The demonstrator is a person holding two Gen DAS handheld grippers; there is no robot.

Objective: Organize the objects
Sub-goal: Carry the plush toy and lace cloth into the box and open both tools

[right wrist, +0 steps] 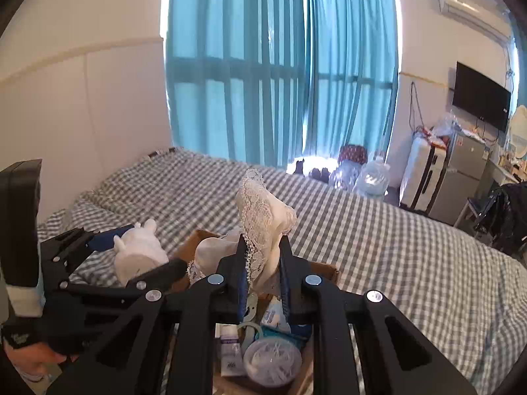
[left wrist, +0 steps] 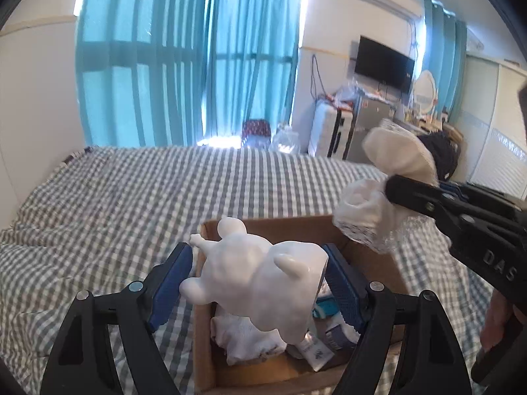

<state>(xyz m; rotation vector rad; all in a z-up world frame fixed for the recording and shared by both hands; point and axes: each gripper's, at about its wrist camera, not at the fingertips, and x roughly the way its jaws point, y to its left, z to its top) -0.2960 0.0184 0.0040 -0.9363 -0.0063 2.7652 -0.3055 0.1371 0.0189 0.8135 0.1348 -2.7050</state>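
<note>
Both loads hang over the cardboard box [left wrist: 283, 227] on the bed [left wrist: 115, 197].
Left gripper [left wrist: 257, 273], fingers spread wide around a smooth white figurine [left wrist: 260, 283], could let it slip; right gripper [right wrist: 262, 256], pinched tight on lace cloth [right wrist: 260, 210], could snag it.

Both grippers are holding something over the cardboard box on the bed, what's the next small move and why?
Probably lower the left gripper a little toward the box before letting go. It grips a white animal figure that hangs above the box's contents and looks hard, so dropping it seems risky. The right gripper, shut on a lace cloth, could follow.
</note>
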